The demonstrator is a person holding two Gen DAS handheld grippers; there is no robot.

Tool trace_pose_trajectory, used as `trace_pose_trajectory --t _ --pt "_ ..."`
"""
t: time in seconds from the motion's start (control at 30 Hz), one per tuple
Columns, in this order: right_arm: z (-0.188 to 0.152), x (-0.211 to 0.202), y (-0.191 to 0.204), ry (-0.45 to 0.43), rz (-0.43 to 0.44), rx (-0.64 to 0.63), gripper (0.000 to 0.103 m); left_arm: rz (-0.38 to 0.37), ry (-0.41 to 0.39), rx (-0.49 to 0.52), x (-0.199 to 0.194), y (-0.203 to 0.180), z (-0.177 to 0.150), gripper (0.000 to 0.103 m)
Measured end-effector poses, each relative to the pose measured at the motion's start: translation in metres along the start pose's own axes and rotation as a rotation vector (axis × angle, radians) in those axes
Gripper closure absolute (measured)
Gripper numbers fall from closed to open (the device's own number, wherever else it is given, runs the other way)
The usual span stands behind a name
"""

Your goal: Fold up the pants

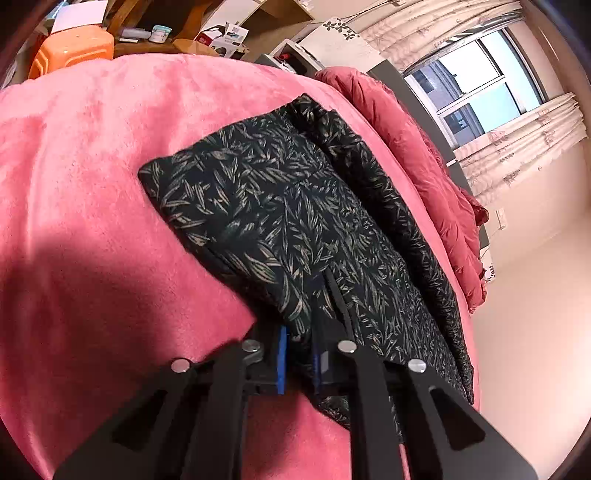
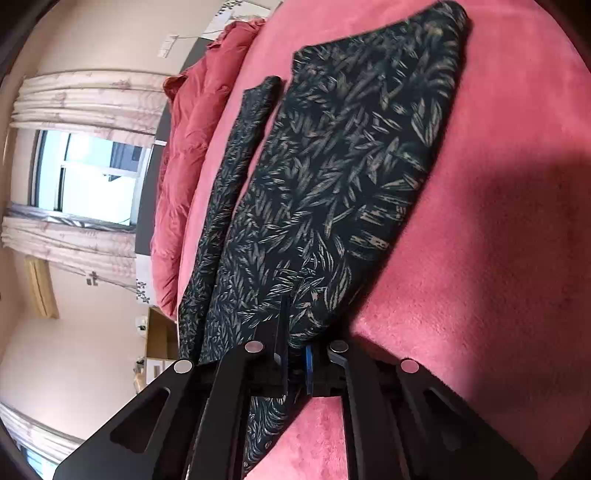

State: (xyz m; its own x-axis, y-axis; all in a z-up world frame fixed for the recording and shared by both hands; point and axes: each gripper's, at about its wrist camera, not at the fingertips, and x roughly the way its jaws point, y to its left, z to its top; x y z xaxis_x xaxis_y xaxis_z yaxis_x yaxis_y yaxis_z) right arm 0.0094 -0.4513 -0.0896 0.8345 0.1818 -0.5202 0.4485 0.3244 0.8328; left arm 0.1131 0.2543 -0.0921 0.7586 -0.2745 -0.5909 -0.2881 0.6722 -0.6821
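Note:
The pants [image 1: 280,206] are black with a pale leaf print and lie folded on a pink fleece blanket [image 1: 85,155]. My left gripper [image 1: 306,314] is shut on the near edge of the pants; the cloth covers its fingertips. In the right wrist view the same pants [image 2: 343,158] stretch away from me, with a narrow lower layer [image 2: 229,184] showing along their left side. My right gripper [image 2: 295,325] is shut on the pants' near edge, cloth pinched between its blue pads.
A red quilt [image 1: 436,158] is bunched along the far side of the bed, also in the right wrist view [image 2: 192,147]. An orange stool [image 1: 70,51] and cluttered wooden shelves [image 1: 155,33] stand beyond the bed. A curtained window [image 1: 476,85] is behind.

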Motion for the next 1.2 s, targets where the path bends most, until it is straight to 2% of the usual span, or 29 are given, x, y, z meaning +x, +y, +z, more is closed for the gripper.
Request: trace_pose_trajectory --t 0.07,0.23,0.4,0.5,0.7,0.8,0.87,0.93,1.0,1.07,1.13,1.2 --pt "-0.002 -0.005 0.004 -0.019 -0.009 -0.029 0.098 0.008 -0.017 0.019 -0.006 -0.003 -0.001 0.096" --pt "-0.007 -0.034 0.012 -0.111 -0.014 -0.075 0.099 -0.038 -0.038 0.028 -0.037 -0.007 -0.007 0.096" --pt "-0.014 -0.056 0.015 -0.126 -0.059 -0.124 0.099 -0.045 -0.035 0.083 -0.067 -0.007 -0.014 0.097" --pt "-0.014 -0.068 0.013 -0.099 -0.052 -0.110 0.099 -0.046 -0.027 0.072 -0.079 0.001 -0.017 0.097" --pt "-0.011 -0.085 0.008 0.001 -0.132 -0.110 0.099 -0.002 -0.010 0.115 -0.103 0.007 -0.038 0.097" --pt "-0.009 -0.084 -0.008 0.083 -0.181 -0.105 0.099 0.052 0.008 0.164 -0.106 0.013 -0.056 0.096" --pt "-0.007 -0.081 -0.018 0.112 -0.137 -0.082 0.098 0.068 -0.001 0.193 -0.103 0.016 -0.064 0.095" --pt "-0.002 -0.081 -0.022 0.119 -0.098 -0.076 0.094 0.078 -0.007 0.178 -0.102 0.019 -0.063 0.088" --pt "0.002 -0.089 -0.030 0.089 -0.065 -0.064 0.089 0.057 -0.040 0.144 -0.105 0.023 -0.058 0.074" --pt "0.013 -0.097 -0.036 0.037 -0.046 -0.038 0.084 0.074 -0.099 0.130 -0.111 0.023 -0.047 0.044" --pt "0.028 -0.103 -0.042 -0.027 -0.063 -0.023 0.083 0.086 -0.133 0.099 -0.113 0.027 -0.035 0.042" --pt "0.042 -0.106 -0.047 -0.063 -0.084 0.000 0.083 0.117 -0.125 0.077 -0.107 0.031 -0.026 0.047"
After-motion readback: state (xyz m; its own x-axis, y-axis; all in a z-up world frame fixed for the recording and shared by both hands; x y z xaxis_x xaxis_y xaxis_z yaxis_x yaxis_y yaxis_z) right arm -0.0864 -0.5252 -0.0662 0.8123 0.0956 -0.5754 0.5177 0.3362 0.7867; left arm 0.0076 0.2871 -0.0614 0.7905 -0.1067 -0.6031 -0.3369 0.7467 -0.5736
